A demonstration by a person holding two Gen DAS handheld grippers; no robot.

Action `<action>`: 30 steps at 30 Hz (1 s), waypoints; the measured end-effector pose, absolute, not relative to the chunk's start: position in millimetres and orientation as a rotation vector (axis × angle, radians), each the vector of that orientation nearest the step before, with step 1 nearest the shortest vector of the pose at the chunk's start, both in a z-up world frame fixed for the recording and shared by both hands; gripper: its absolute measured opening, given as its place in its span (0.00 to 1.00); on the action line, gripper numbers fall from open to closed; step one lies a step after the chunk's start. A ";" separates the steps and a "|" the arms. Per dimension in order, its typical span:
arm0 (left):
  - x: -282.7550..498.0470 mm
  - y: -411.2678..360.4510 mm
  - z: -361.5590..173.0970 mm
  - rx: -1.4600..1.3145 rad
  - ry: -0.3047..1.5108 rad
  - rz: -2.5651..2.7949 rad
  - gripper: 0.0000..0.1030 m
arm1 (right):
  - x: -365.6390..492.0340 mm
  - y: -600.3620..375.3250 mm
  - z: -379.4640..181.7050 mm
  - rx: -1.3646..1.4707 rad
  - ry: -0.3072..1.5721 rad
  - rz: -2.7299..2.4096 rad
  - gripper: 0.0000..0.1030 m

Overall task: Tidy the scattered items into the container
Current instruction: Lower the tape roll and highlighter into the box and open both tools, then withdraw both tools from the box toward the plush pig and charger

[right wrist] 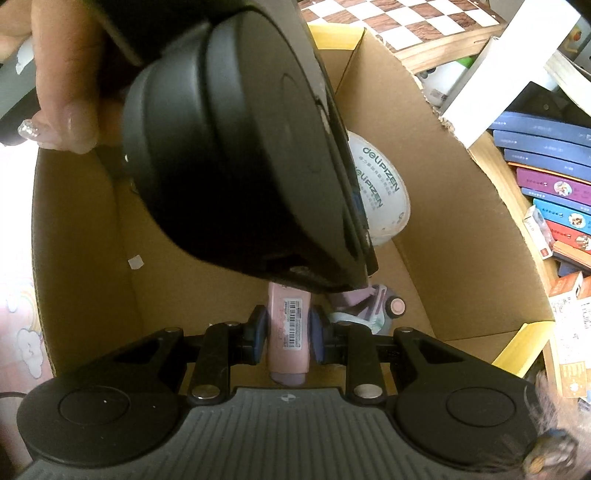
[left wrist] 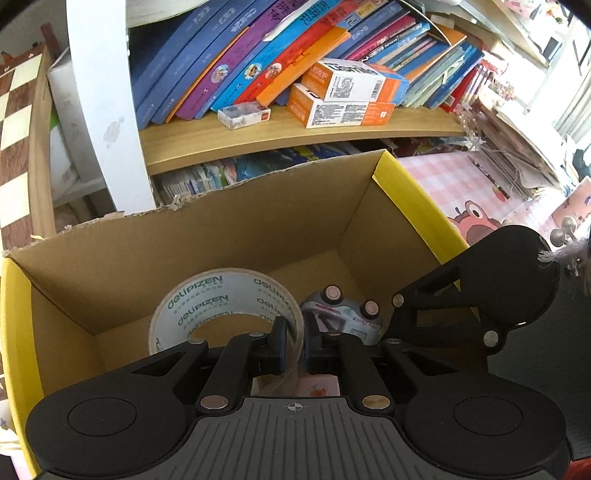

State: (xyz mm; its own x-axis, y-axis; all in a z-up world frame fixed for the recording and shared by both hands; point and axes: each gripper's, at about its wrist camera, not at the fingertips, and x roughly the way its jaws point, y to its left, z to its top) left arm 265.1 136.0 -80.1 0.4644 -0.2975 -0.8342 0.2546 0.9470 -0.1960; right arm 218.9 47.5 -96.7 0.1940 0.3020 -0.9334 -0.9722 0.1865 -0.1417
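Observation:
An open cardboard box [left wrist: 229, 236] with yellow flaps is the container; it also shows in the right wrist view [right wrist: 454, 229]. My left gripper [left wrist: 293, 349] is inside it, shut on the wall of a clear tape roll [left wrist: 207, 302] printed with green letters. A toy car [left wrist: 343, 317] lies on the box floor just right of the roll. My right gripper [right wrist: 287, 328] is shut on a pink tube [right wrist: 288, 332] with a barcode, held inside the box. The left gripper's black body [right wrist: 236, 158] fills the view above it. The tape roll [right wrist: 384, 199] and toy car [right wrist: 373, 306] show beyond.
A bookshelf [left wrist: 295, 133] with books and orange-white cartons [left wrist: 347, 96] stands behind the box. A chessboard [right wrist: 402, 18] leans at the side. A pink checked mat [left wrist: 465, 192] lies right of the box. A hand [right wrist: 70, 88] holds the left gripper.

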 end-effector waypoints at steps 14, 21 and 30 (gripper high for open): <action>266.7 137.2 -83.2 -0.049 1.055 -0.307 0.16 | 214.1 42.3 -93.5 -0.928 0.935 1.116 0.24; 259.6 137.7 -75.7 0.000 1.012 -0.252 0.34 | 206.9 38.7 -86.6 -0.935 0.904 1.103 0.52; 243.1 136.1 -54.1 0.036 0.968 -0.232 0.58 | 198.5 24.9 -68.4 -0.913 0.861 1.028 0.67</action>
State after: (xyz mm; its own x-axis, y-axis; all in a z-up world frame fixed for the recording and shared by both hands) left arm 243.1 136.1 -54.1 0.5442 -0.1798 -0.8195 0.2118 0.9746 -0.0731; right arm 198.5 24.9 -68.4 0.2812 0.3188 -0.9051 -0.9470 0.2447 -0.2080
